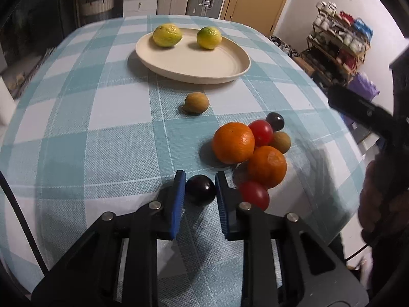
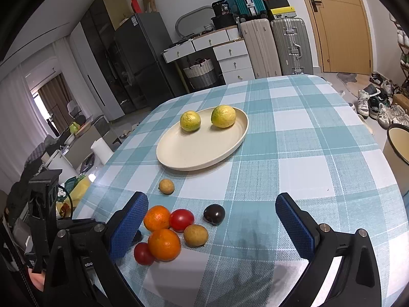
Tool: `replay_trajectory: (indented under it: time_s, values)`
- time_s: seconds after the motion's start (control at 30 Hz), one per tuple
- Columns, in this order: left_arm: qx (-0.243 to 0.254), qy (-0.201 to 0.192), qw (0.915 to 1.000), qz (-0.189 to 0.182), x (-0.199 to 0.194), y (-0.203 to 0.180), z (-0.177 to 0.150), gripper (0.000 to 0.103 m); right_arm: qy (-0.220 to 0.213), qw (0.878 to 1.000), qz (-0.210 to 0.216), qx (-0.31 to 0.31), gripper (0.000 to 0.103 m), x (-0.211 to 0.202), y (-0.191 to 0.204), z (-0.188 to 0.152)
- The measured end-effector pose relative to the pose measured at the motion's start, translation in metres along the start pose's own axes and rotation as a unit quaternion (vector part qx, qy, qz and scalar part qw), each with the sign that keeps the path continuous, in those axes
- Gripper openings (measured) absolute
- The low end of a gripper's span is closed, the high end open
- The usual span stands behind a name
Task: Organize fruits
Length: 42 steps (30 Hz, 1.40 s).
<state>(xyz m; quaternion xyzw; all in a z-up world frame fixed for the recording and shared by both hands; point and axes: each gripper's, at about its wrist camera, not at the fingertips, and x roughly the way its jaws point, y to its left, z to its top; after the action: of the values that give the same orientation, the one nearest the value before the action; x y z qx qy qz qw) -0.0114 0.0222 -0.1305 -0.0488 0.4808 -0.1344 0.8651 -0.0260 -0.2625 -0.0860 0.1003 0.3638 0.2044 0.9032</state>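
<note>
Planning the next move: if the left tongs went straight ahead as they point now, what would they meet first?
The dark plum, already between the left tongs; whether the pads touch it is unclear.

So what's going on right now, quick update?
Left tongs closing around dark plum, contact unclear. Right tongs open, empty, above the fruit pile. Two lemons on plate. Red tomato crowds the plum.

Two lemons (image 2: 207, 119) lie on the plate (image 2: 199, 153), behind the fruit cluster (image 2: 176, 230).
</note>
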Motion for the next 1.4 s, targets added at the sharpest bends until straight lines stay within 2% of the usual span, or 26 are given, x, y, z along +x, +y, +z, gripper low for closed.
replay_trajectory:
  time_s: [0.07,0.13,0.23,0.7,0.83,0.97,1.1,1.3,1.4]
  values:
    - [-0.016,0.003,0.9998,-0.012,-0.001,0.005,0.001,0.021,0.000,1.000,0.005,0.005,0.102,0.000,-0.002,-0.001]
    - [-0.014,-0.003,0.9999,-0.001,-0.004,0.007,0.001,0.021,0.004,1.000,0.012,0.015,0.102,0.002,-0.005,-0.001]
    - [-0.022,-0.006,0.9997,-0.006,-0.008,0.011,0.003,0.021,0.011,0.999,0.023,0.030,0.102,0.007,-0.011,-0.002]
    - [-0.056,-0.011,0.9982,-0.019,-0.016,0.032,0.014,0.021,0.042,0.998,0.014,0.033,0.099,0.031,-0.016,-0.013]
    - [-0.075,-0.011,0.9969,-0.022,-0.014,0.039,0.015,0.021,0.051,0.998,0.011,0.041,0.087,0.039,-0.019,-0.015]
    - [-0.068,-0.007,0.9974,-0.021,-0.012,0.038,0.016,0.021,0.058,0.997,0.013,0.044,0.076,0.045,-0.020,-0.016]
    - [-0.066,-0.003,0.9975,-0.024,-0.009,0.036,0.017,0.021,0.067,0.997,0.011,0.034,0.057,0.050,-0.017,-0.016]
    - [-0.067,0.003,0.9974,-0.027,-0.006,0.036,0.016,0.021,0.074,0.997,0.004,0.028,0.047,0.056,-0.015,-0.017]
    - [-0.067,0.001,0.9974,-0.028,-0.006,0.036,0.017,0.021,0.081,0.996,0.005,0.027,0.034,0.059,-0.015,-0.018]
